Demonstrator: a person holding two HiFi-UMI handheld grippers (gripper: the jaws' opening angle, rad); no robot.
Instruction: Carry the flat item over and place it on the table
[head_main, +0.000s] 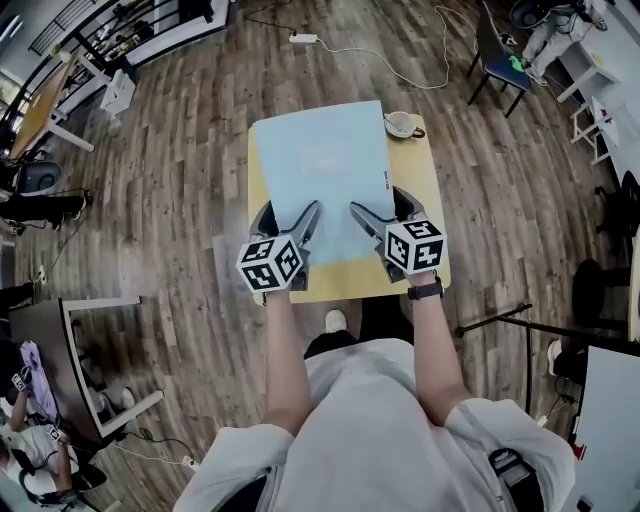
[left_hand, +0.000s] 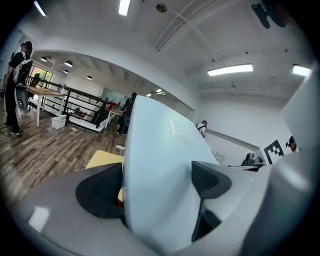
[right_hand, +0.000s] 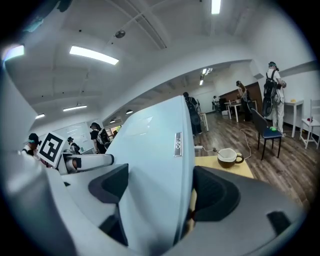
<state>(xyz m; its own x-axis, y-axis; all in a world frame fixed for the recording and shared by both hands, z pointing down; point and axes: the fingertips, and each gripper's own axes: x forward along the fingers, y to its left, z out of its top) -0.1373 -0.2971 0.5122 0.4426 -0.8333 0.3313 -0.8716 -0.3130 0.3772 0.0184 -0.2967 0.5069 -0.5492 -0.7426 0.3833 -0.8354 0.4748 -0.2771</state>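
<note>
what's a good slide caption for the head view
Pale blue folder clamped at its near edge by left gripper and right gripper, over a yellow table with a cup

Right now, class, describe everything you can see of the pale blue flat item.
The flat item is a thin, smooth, pale blue rectangle, plastic-looking, with a faint patch mid-face and a small printed strip near its right edge. The left tool and right tool each clamp its near edge. It spans most of the yellow table; whether it rests there is unclear.
</note>
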